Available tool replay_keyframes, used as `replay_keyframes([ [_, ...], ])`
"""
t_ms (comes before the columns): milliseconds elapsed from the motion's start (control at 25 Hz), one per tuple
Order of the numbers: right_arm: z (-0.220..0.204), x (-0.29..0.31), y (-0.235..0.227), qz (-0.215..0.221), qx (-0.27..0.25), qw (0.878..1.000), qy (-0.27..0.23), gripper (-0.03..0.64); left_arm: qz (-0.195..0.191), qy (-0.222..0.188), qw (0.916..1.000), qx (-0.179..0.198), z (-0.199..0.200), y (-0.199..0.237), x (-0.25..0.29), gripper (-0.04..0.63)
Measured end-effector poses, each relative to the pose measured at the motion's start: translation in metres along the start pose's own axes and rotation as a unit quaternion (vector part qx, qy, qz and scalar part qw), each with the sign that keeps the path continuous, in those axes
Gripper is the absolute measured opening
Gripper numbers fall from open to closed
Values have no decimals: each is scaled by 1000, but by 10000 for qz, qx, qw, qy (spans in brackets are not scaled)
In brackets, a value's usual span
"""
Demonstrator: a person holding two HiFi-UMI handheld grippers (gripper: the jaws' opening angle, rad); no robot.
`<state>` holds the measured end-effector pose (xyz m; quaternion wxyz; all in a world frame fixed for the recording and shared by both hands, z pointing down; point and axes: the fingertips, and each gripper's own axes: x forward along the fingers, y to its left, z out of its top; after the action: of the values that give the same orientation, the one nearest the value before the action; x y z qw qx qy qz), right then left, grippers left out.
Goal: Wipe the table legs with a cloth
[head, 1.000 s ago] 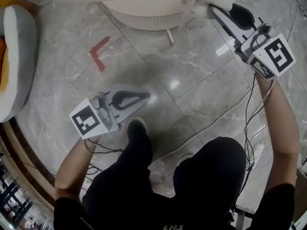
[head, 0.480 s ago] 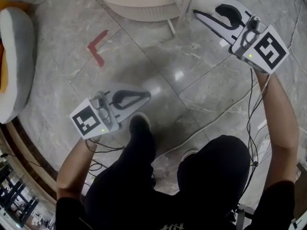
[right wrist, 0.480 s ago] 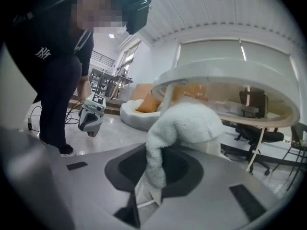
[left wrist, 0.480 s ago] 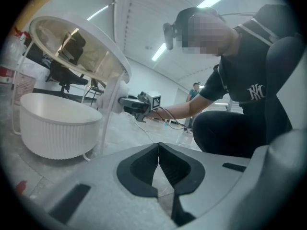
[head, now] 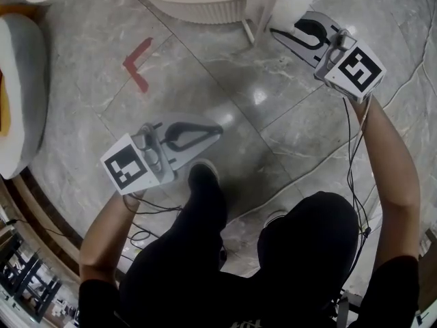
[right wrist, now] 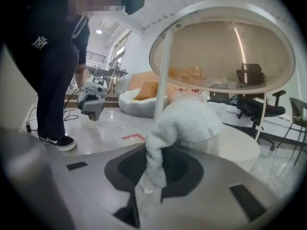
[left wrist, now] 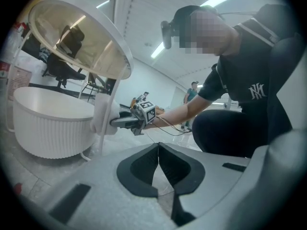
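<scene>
My right gripper [head: 276, 30] is shut on a fluffy white cloth [head: 289, 7], which is pressed against a thin white table leg [head: 259, 2]. In the right gripper view the cloth [right wrist: 192, 120] bulges out ahead of the gripper [right wrist: 151, 183], beside the leg [right wrist: 163, 73] that rises to the round glass table top [right wrist: 225, 51]. My left gripper [head: 217, 130] hovers low over the floor, shut and holding nothing. The left gripper view looks past that gripper [left wrist: 158, 146] to the cloth [left wrist: 102, 117] wrapped on the leg [left wrist: 113, 71].
A white ribbed round base [head: 198, 5] stands under the table, just left of the leg. A grey beanbag [head: 20, 94] lies at the far left, near a red L mark [head: 136, 63]. Cables [head: 307, 176] trail over the marble floor by the person's shoe [head: 202, 175].
My right gripper has moved left and towards the table leg with the cloth, bringing it against the leg. The left gripper has hardly moved.
</scene>
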<state>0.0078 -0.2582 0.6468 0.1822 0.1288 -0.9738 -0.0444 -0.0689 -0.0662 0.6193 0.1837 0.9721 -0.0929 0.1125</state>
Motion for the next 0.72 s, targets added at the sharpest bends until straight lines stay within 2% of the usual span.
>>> replay_keyframes([
  [400,-83,37,12,134,313,9968,730,71,139,30,9997,-208,-14,14,-22,6],
  [720,-130,54,20,267,43,9877,1543,71,222,8,9994,-269,-18,12,-32,5],
])
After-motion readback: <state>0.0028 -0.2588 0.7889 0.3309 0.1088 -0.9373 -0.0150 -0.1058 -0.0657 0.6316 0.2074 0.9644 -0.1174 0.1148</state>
